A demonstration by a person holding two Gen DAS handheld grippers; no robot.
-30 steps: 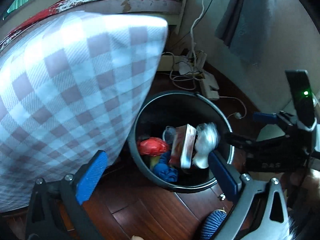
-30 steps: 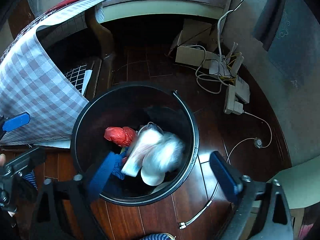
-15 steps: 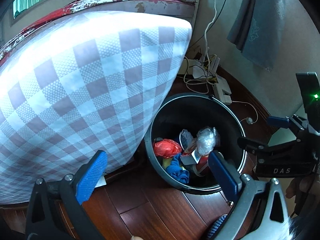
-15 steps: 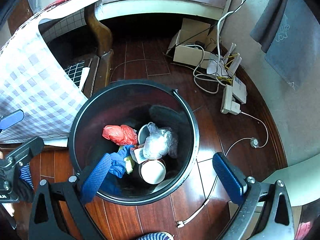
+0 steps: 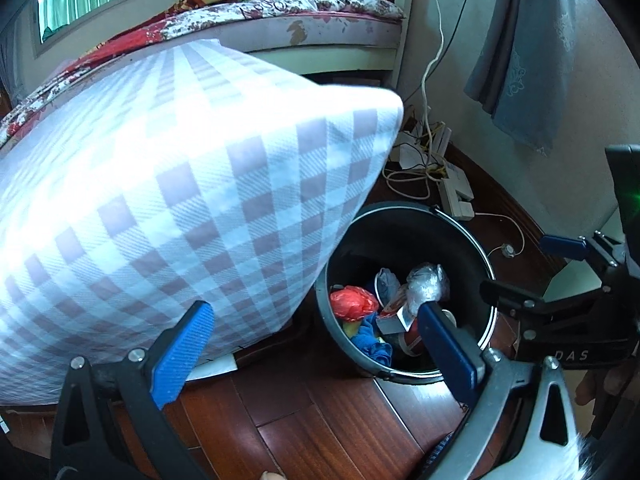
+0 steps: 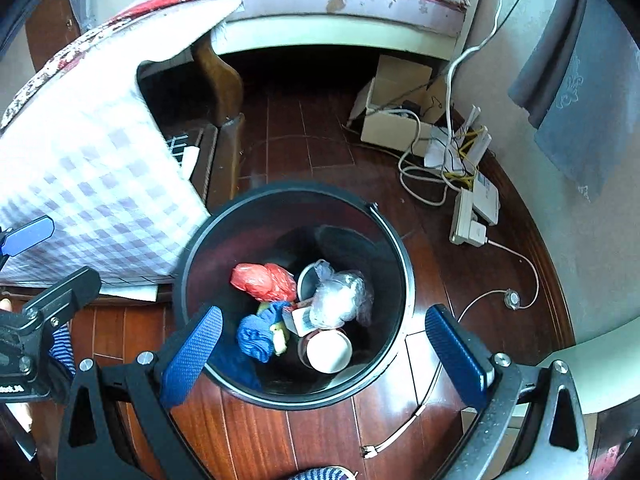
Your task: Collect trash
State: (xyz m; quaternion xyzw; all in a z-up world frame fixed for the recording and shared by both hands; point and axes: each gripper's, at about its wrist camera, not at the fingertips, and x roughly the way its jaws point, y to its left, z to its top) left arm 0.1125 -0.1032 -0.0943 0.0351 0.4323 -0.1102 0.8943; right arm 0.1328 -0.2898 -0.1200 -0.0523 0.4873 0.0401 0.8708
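A round black trash bin (image 6: 402, 264) (image 5: 486, 260) stands on the dark wood floor. Inside it lie a red bag (image 6: 264, 282) (image 5: 352, 300), a clear crumpled plastic bag (image 6: 340, 298) (image 5: 426, 282), a blue cloth (image 6: 256, 334) (image 5: 370, 340), a small carton (image 6: 298, 318) and a white cup (image 6: 326, 350). My right gripper (image 6: 320, 344) hangs open above the bin's near rim with nothing between its fingers. My left gripper (image 5: 316, 344) is open and empty too, lower left of the bin; the right gripper's body (image 5: 560, 320) shows at its right.
A checked white and mauve cloth (image 5: 180, 200) (image 6: 92, 184) drapes over furniture left of the bin. A bed (image 5: 304, 12) lies behind. A power strip (image 6: 474, 216), tangled cables (image 6: 424, 176) and a cardboard box (image 6: 394, 108) sit by the wall at right. A grey cloth (image 5: 524, 48) hangs there.
The carton and clear bag, blurred in mid-fall a second ago, now rest in the bin. Both grippers have drawn back and up from the bin; it looks smaller in both views.
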